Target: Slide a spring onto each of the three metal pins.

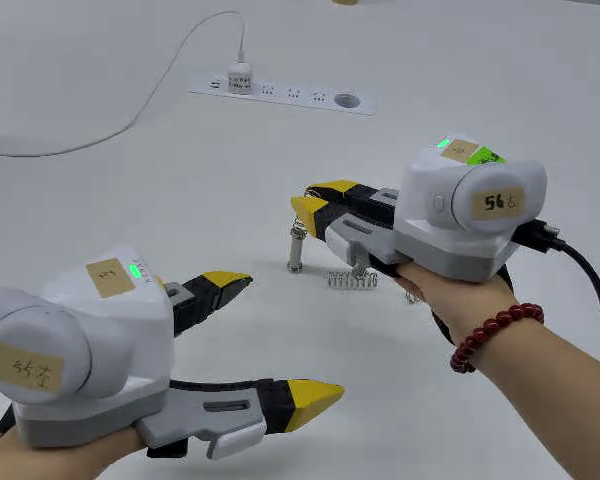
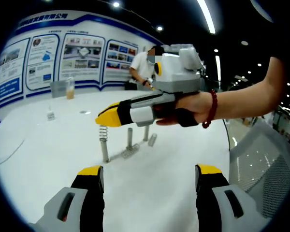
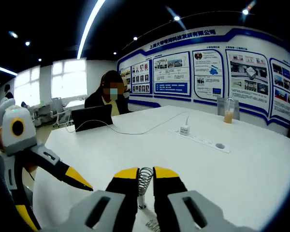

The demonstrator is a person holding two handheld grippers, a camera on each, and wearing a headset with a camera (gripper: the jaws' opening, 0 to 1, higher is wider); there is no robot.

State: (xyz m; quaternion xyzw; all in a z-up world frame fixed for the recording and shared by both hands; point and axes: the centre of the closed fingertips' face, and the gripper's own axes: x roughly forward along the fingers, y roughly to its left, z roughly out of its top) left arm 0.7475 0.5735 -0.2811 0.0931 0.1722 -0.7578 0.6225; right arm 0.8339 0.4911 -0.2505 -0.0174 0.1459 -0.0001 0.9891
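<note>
My right gripper (image 1: 318, 200) is shut on a spring (image 3: 144, 178), holding it over the top of an upright metal pin (image 1: 296, 250). In the left gripper view the spring (image 2: 103, 132) sits around the upper part of that pin. Two more bare pins (image 2: 129, 137) (image 2: 146, 133) stand behind it. A loose spring (image 1: 351, 280) lies on the table between the pins, and another small spring (image 2: 152, 140) lies farther back. My left gripper (image 1: 280, 338) hovers open and holds nothing at the near left, apart from the pins.
A white power strip (image 1: 280, 92) with a plugged charger and cable lies at the far side of the white table (image 1: 180, 190). A cup with a drink (image 3: 228, 113) stands farther off. A person sits behind a laptop (image 3: 91, 117) at the table's far end.
</note>
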